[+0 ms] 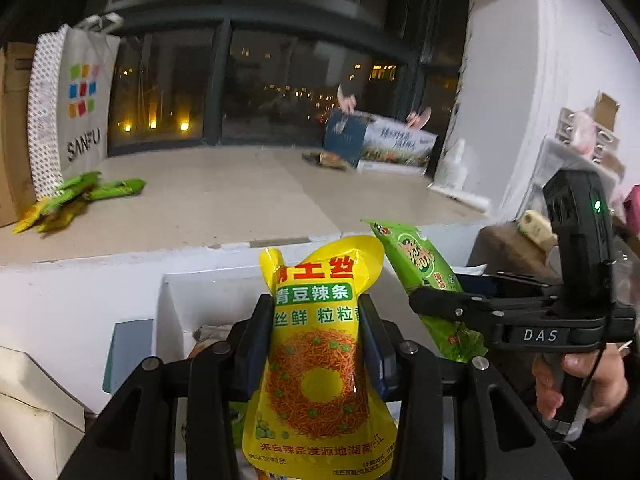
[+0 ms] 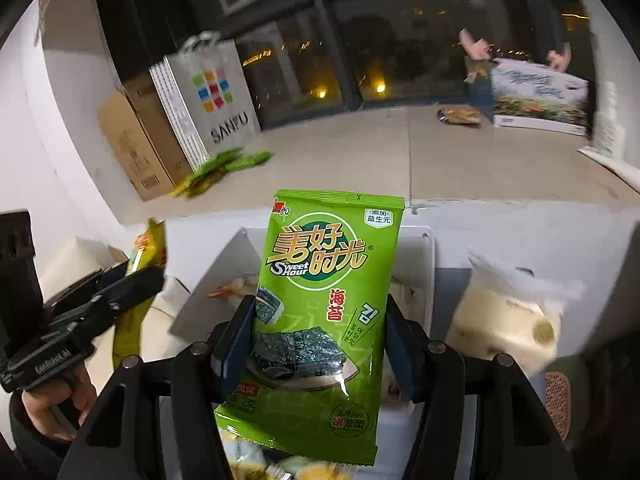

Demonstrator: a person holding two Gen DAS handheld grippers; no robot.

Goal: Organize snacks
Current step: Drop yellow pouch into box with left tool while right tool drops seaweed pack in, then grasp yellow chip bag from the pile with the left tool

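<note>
My left gripper (image 1: 316, 332) is shut on a yellow spicy-strip snack packet (image 1: 316, 360) and holds it upright above a white box (image 1: 208, 292). My right gripper (image 2: 320, 340) is shut on a green seaweed snack packet (image 2: 324, 300), also upright above the white box (image 2: 416, 248). In the left wrist view the right gripper (image 1: 424, 300) shows at the right with the green packet (image 1: 420, 264). In the right wrist view the left gripper (image 2: 140, 276) shows at the left with the yellow packet (image 2: 148, 248) seen edge on. A pile of green packets (image 1: 80, 196) lies on the sill.
A wide stone sill (image 1: 224, 196) runs under a dark window. A SANFU bag (image 1: 80, 104) and a cardboard box (image 2: 136, 140) stand at its left end. A printed carton (image 2: 536, 100) and a brown packet (image 2: 460, 116) lie at its right end. A cream packet (image 2: 504, 320) lies at the right.
</note>
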